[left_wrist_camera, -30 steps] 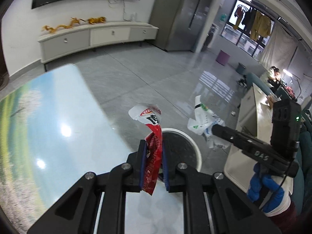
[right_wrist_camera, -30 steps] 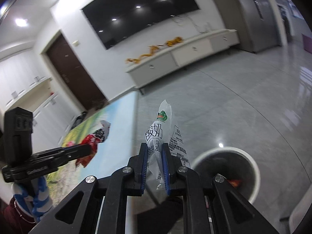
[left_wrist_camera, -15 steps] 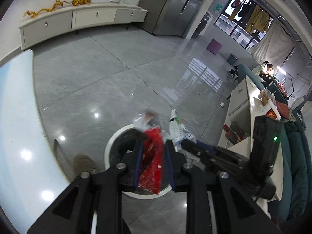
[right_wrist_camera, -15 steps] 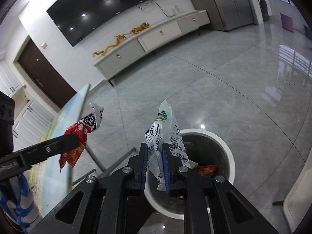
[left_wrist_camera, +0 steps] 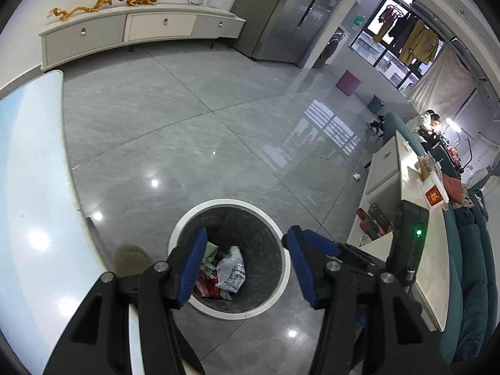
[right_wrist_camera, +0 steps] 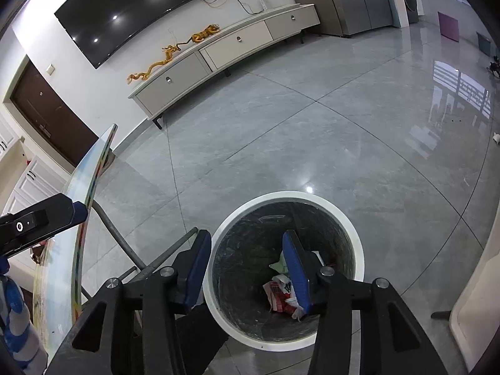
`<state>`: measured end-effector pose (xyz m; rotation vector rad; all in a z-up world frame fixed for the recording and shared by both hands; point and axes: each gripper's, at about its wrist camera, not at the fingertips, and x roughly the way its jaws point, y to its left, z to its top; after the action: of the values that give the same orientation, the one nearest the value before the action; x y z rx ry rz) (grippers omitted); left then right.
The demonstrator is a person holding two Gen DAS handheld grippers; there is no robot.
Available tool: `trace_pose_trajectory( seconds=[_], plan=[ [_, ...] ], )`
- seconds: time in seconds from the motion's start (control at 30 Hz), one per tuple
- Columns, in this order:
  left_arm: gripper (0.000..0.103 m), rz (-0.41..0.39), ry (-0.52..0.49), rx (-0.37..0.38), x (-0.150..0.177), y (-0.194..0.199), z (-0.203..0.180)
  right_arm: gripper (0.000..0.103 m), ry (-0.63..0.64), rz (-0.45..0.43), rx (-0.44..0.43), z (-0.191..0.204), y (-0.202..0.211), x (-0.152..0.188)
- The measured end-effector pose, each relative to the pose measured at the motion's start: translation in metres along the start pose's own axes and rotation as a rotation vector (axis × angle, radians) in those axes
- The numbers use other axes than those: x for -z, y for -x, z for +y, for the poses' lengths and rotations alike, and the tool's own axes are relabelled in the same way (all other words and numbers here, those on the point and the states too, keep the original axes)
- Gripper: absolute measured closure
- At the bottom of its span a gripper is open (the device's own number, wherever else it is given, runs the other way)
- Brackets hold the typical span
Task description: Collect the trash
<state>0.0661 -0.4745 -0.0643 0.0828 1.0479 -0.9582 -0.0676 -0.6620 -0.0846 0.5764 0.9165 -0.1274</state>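
A round bin with a white rim (left_wrist_camera: 215, 202) (right_wrist_camera: 281, 194) and a dark liner stands on the grey floor below both grippers. Inside it lie a white wrapper (left_wrist_camera: 231, 268) and red wrappers (left_wrist_camera: 206, 287) (right_wrist_camera: 276, 297). My left gripper (left_wrist_camera: 247, 265) hangs over the bin, its jaws opening with nothing between them. My right gripper (right_wrist_camera: 247, 268) is also above the bin, jaws opening and empty. The right gripper's body (left_wrist_camera: 406, 243) shows at the right of the left wrist view; the left gripper's tip (right_wrist_camera: 40, 218) shows at the left of the right wrist view.
A glossy table with a printed landscape top (left_wrist_camera: 28, 187) (right_wrist_camera: 84, 187) borders the bin on the left, with metal legs (right_wrist_camera: 118, 237) beneath. A white counter (left_wrist_camera: 415, 218) and teal sofa (left_wrist_camera: 475, 265) stand right. A person (left_wrist_camera: 426, 122) sits far right. A slipper (left_wrist_camera: 131, 259) lies by the bin.
Both grippers moved from the table to above the bin and opened. The red wrapper left the left gripper and the white wrapper left the right one; both now lie in the bin.
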Motion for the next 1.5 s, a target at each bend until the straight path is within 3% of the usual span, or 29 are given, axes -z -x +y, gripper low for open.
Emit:
trace_pose_trajectory(
  seconds=[0.37,0.63,1.13,1.5],
  plan=[
    [0.051,-0.095,-0.008,-0.061,0.017,0.065,0.014,0.053,0.040,-0.070,-0.033,0.026,0.040,-0.002],
    [0.051,-0.183,0.041,-0.155,0.041,0.127,0.044,0.051,0.107,-0.116,-0.075,0.066,0.074,0.000],
    [0.046,-0.377,0.190,-0.476,0.109,0.261,0.112,0.043,0.330,-0.134,-0.168,0.181,0.099,0.014],
    [0.046,-0.460,0.261,-0.561,0.148,0.315,0.155,0.043,0.487,-0.090,-0.237,0.269,0.082,0.034]
  ],
)
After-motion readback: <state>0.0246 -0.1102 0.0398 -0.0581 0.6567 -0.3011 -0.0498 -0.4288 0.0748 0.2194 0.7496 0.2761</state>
